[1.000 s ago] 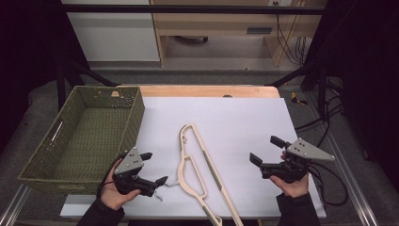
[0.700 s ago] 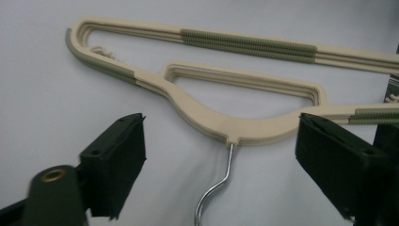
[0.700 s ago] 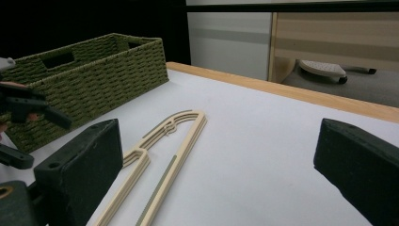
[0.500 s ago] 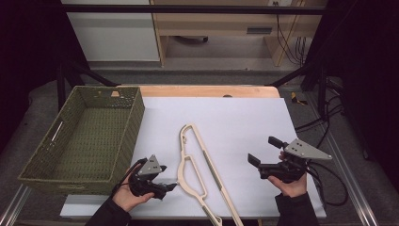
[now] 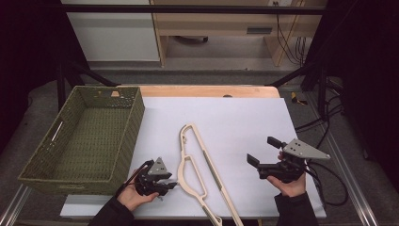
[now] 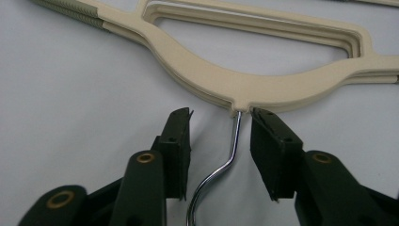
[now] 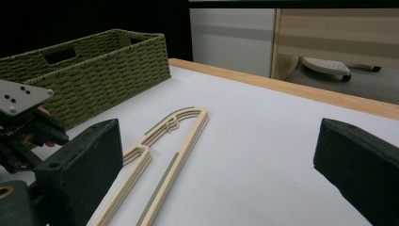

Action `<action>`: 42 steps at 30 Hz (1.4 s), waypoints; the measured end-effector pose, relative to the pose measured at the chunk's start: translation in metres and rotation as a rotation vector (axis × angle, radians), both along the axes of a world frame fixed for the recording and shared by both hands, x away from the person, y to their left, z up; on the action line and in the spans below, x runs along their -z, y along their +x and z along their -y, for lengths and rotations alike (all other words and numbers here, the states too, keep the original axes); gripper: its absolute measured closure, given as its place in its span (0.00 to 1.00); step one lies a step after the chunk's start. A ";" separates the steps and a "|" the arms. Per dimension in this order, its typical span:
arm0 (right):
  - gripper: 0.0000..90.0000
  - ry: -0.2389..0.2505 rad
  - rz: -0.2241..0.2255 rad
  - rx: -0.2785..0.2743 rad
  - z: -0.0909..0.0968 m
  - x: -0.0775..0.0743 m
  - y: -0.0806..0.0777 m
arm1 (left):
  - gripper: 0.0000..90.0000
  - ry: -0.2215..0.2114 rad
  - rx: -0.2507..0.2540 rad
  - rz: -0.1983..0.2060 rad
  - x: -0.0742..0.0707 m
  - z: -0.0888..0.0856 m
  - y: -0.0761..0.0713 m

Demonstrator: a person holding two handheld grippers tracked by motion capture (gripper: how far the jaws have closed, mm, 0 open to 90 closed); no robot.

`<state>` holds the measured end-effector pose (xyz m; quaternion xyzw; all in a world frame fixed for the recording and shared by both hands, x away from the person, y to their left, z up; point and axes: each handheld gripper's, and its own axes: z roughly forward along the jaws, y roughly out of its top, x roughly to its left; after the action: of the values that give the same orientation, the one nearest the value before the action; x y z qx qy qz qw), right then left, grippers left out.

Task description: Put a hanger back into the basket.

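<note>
**Left gripper closing around the hanger's metal hook**

A cream plastic clothes hanger (image 5: 197, 169) lies flat on the white table top (image 5: 235, 122), and everything else is placed from it. It is folded or stacked so that its long arms run side by side, with olive grip strips along them. Its chrome wire hook (image 6: 226, 165) leaves the middle of the curved body on the side facing the woven olive-green rectangular basket (image 5: 84, 136), which stands just beyond the hanger's left side, well apart from the hook.

The left gripper (image 5: 162, 184) sits at that hook side of the hanger, low on the table top, held in the person's left hand (image 5: 134, 195). In the left gripper view its 2 black jaws stand on either side of the hook's straight stem, right below the hanger's body. The jaws have just been closing and are now partly open, with a clear gap between each pad and the wire, so the hook is between them but not gripped. The pad tips (image 6: 181, 129) reach almost to the hanger's edge.

The right gripper (image 5: 266, 153) is well off the hanger's other side, held above the table top in the person's right hand (image 5: 289, 183). Its 2 jaws stand wide apart with nothing between them, pointing across the hanger toward the basket.
</note>
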<state>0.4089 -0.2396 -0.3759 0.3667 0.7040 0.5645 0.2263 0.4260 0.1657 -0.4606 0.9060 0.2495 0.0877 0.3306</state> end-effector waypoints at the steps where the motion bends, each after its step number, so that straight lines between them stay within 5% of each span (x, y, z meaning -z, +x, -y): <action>1: 0.03 -0.002 0.006 -0.006 0.000 0.000 0.000 | 0.72 0.003 0.001 -0.002 0.000 0.000 0.000; 16: 0.03 -0.015 -0.015 -0.016 -0.006 0.005 0.003 | 0.95 0.004 0.075 -0.030 0.004 0.002 0.003; 31: 0.05 -0.011 -0.024 -0.045 -0.016 0.007 0.003 | 0.98 0.021 0.131 -0.005 -0.004 0.002 0.004; 42: 0.11 -0.027 -0.041 -0.122 -0.053 0.006 -0.003 | 0.98 0.014 0.129 0.007 -0.017 0.007 0.001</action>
<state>0.4055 -0.1862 -0.3822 0.3314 0.7372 0.5600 0.1819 0.4269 0.1585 -0.4433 0.9221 0.1891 0.0709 0.3301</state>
